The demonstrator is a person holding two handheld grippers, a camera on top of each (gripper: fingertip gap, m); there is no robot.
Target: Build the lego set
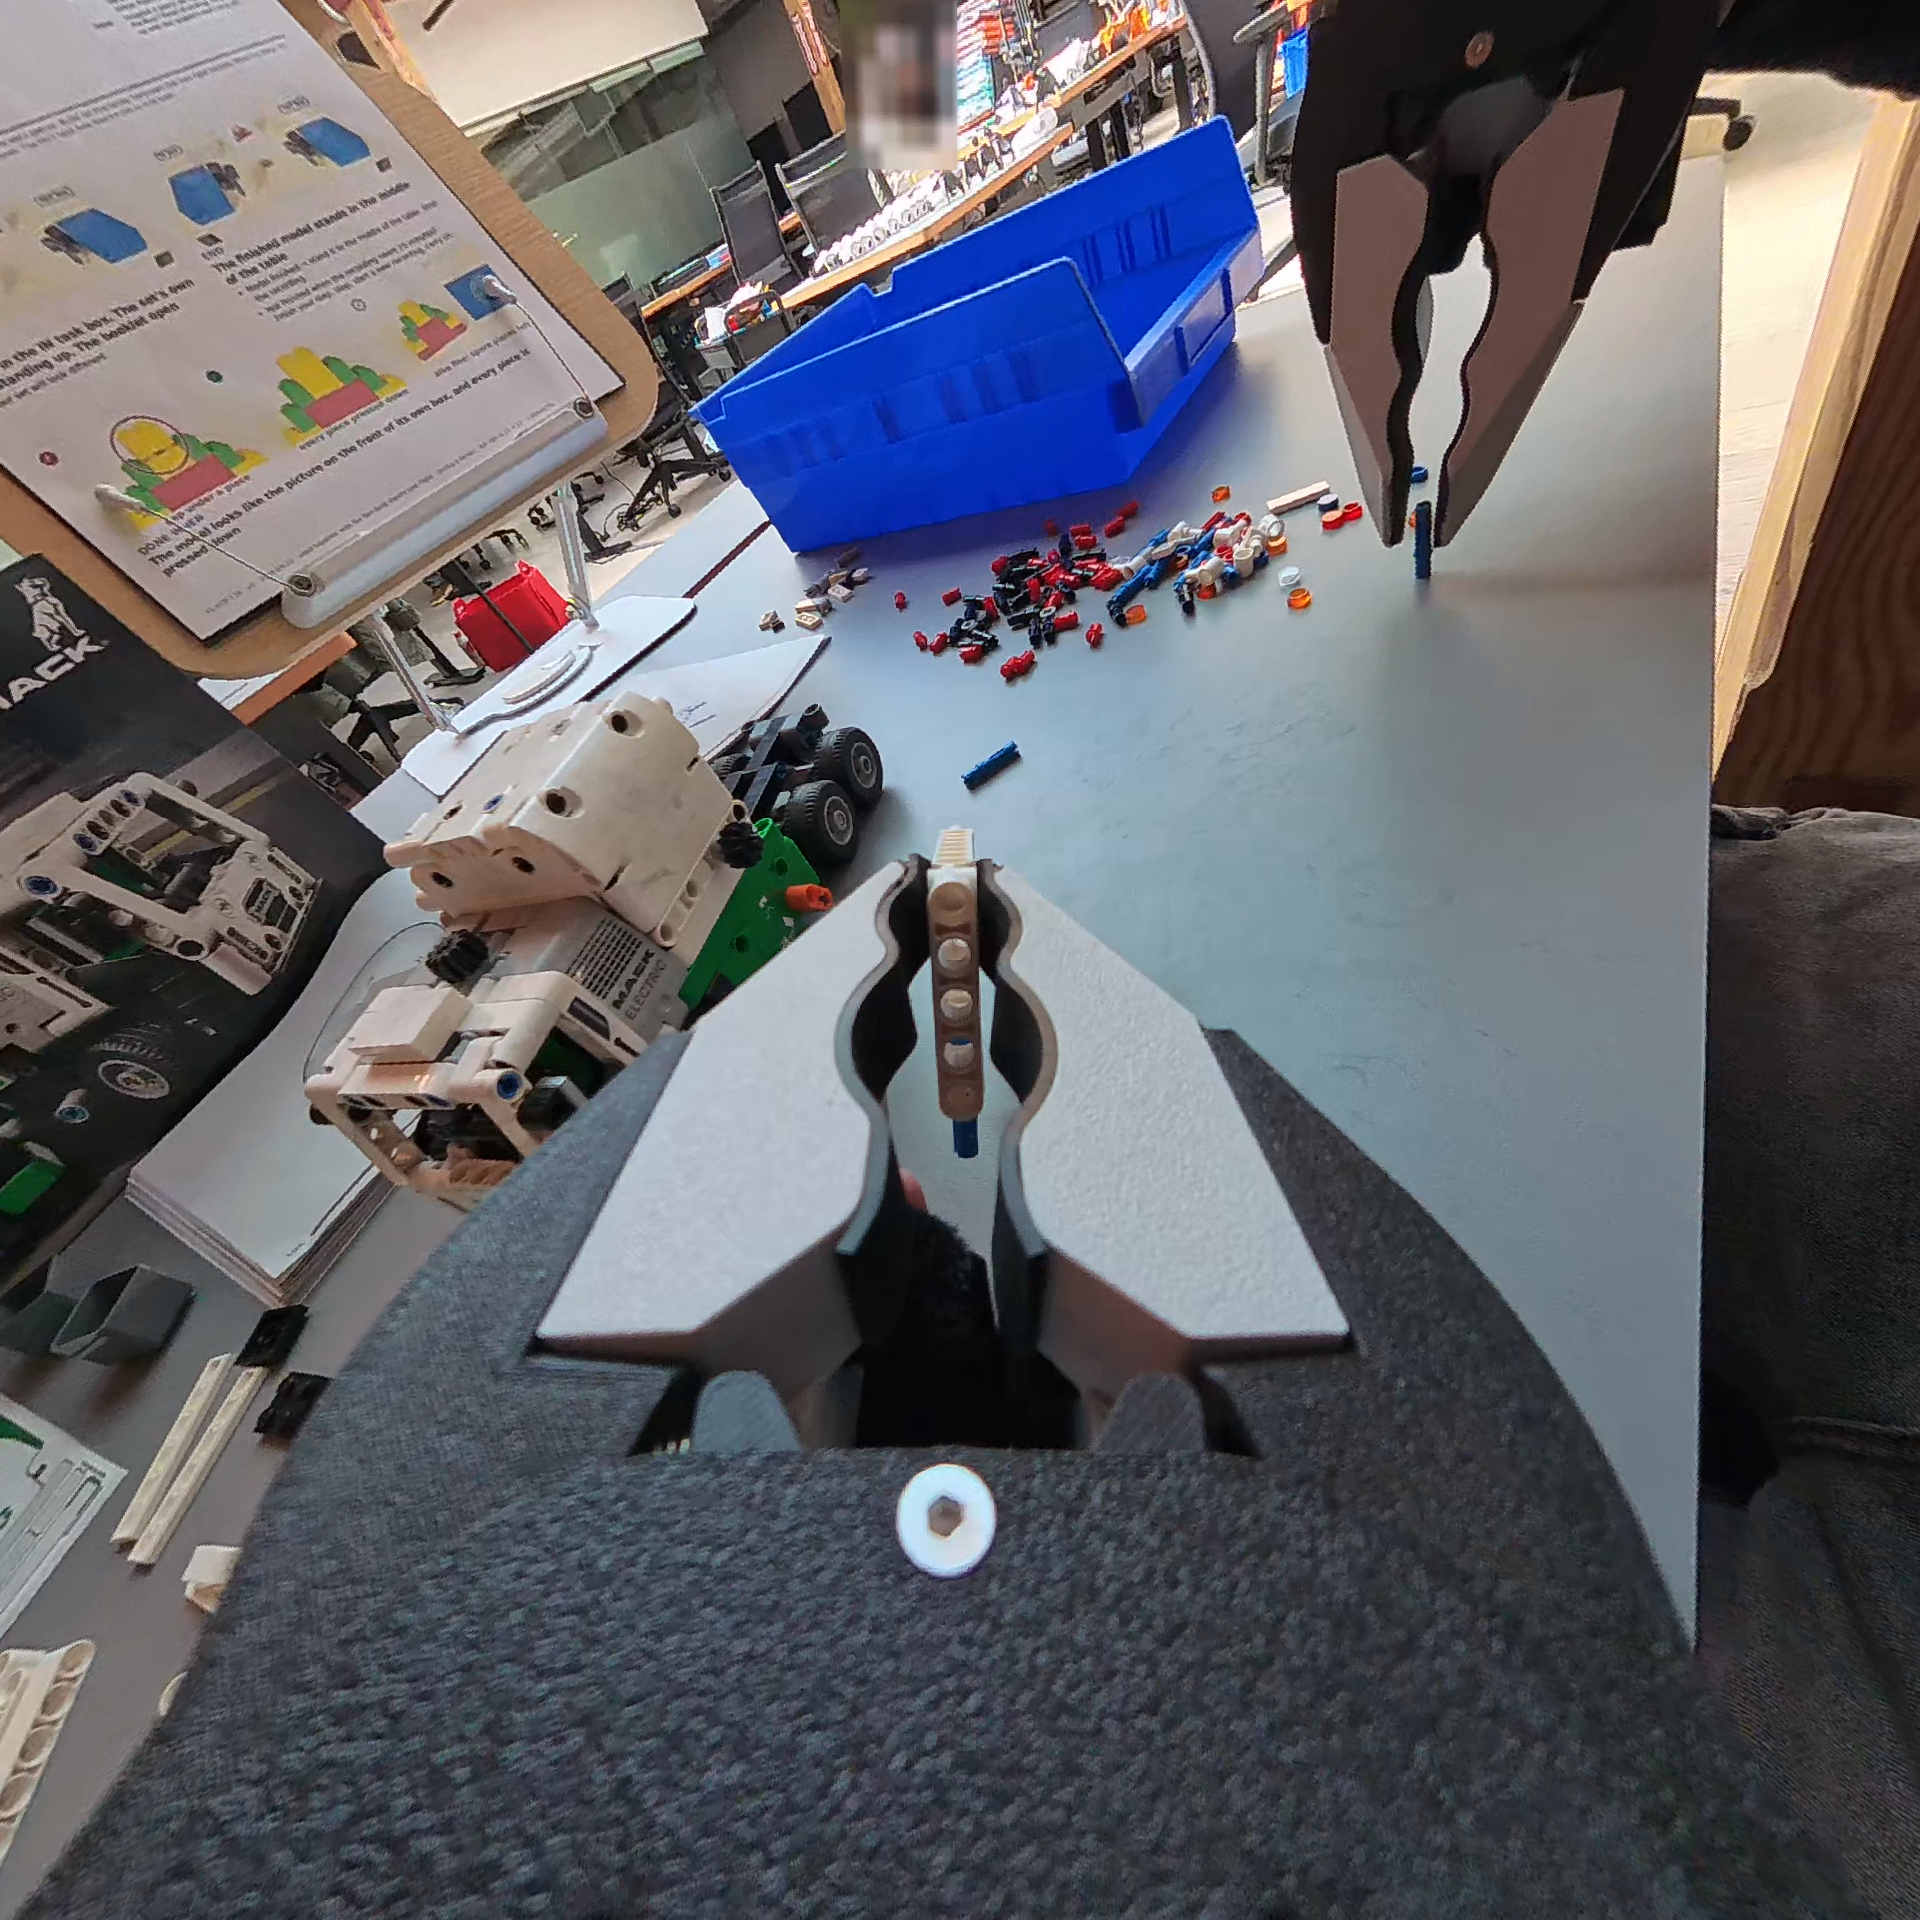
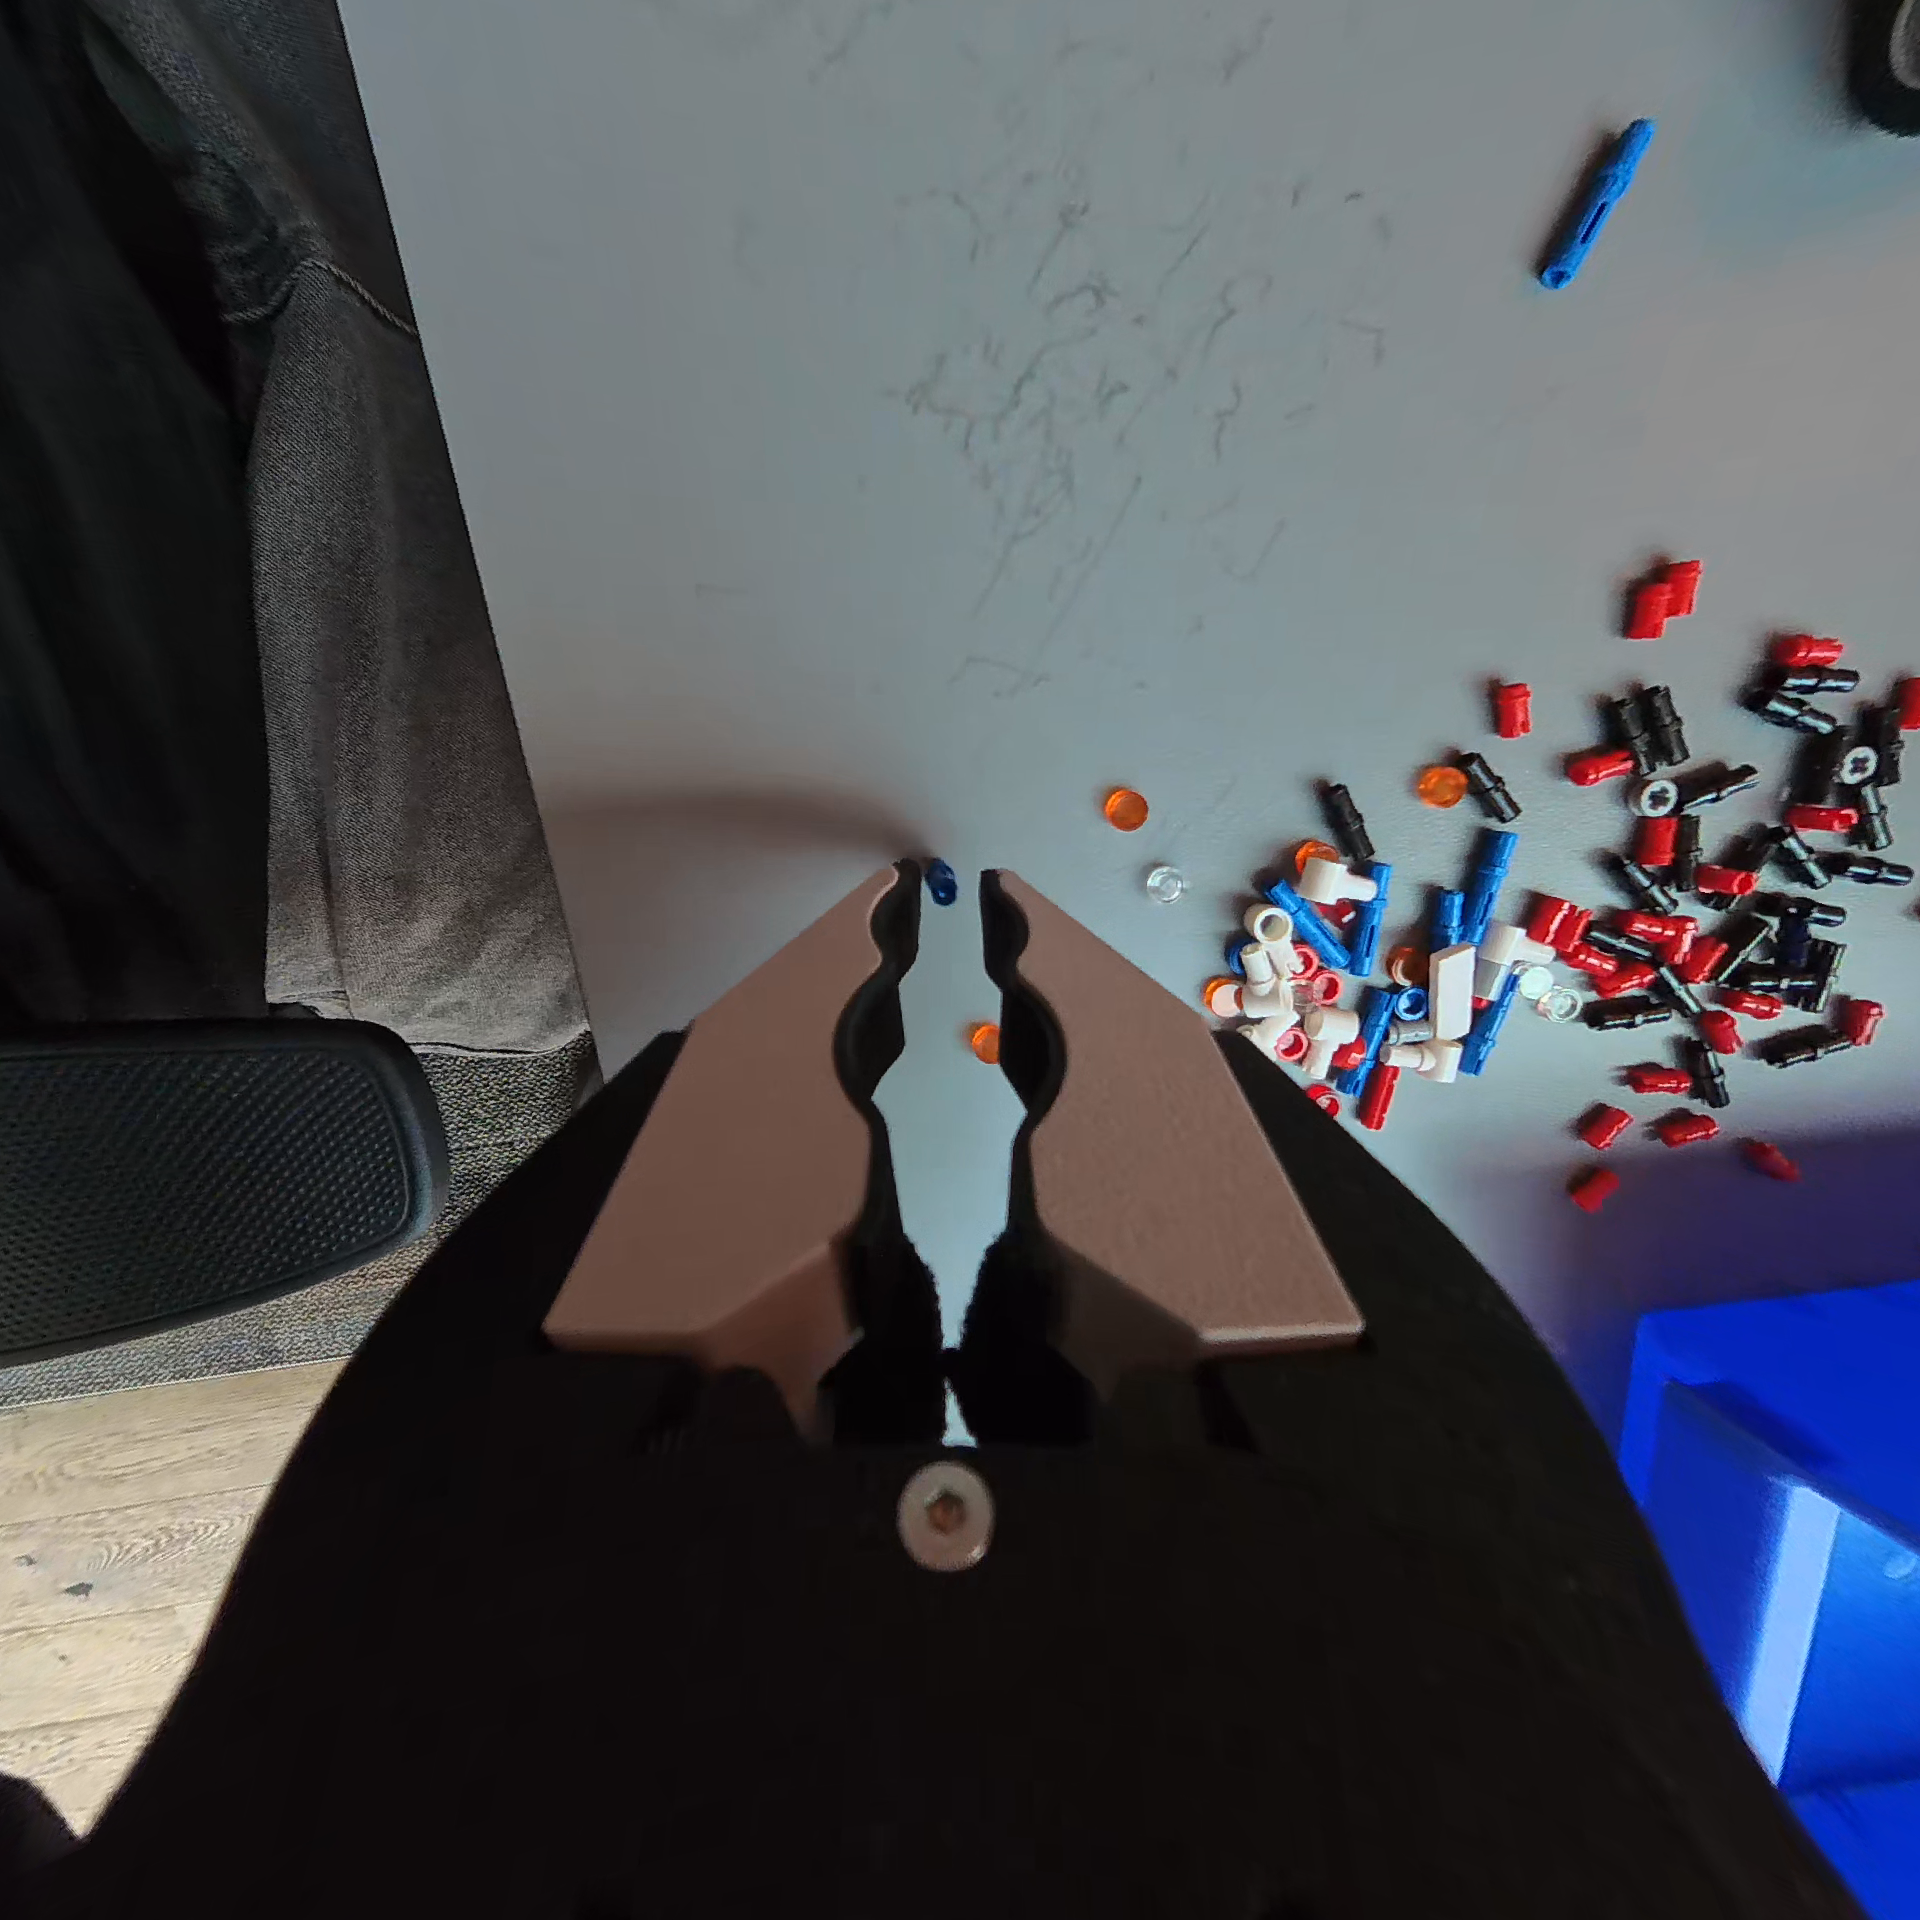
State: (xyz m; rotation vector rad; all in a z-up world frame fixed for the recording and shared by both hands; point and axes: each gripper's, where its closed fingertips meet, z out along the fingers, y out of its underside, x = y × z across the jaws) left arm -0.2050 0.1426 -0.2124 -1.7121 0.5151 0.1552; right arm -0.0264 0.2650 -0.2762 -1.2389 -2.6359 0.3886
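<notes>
Right now my left gripper (image 1: 954, 883) is squeezed tight on a tan beam with holes (image 1: 954, 1003). It sits in the middle of the left wrist view, and a small blue pin (image 1: 964, 1136) sticks out of its near end.

My right gripper (image 2: 948, 881) has its two fingers a little apart. A blue pin (image 2: 941, 881) stands up on end on the grey table (image 2: 1039, 364) between the tips. In the left wrist view that pin (image 1: 1421, 540) is in the upper right, right under the tips of the right gripper (image 1: 1415, 535). I cannot tell if a finger is touching it yet.

What could go wrong? The pin is tiny and stands on its end, so I think a small bump from one finger could tip it over or roll it away. If I close off-centre, it might pop out sideways.

The pile of red, black, blue and white pieces (image 2: 1621, 935) lies at the right of the right wrist view, near the pin. The pin could get lost in there.

The beam could also twist in my left grip if I push a pin in too hard. The half-built truck (image 1: 582, 935) sits at the left of the left wrist view, beside the beam.
</notes>
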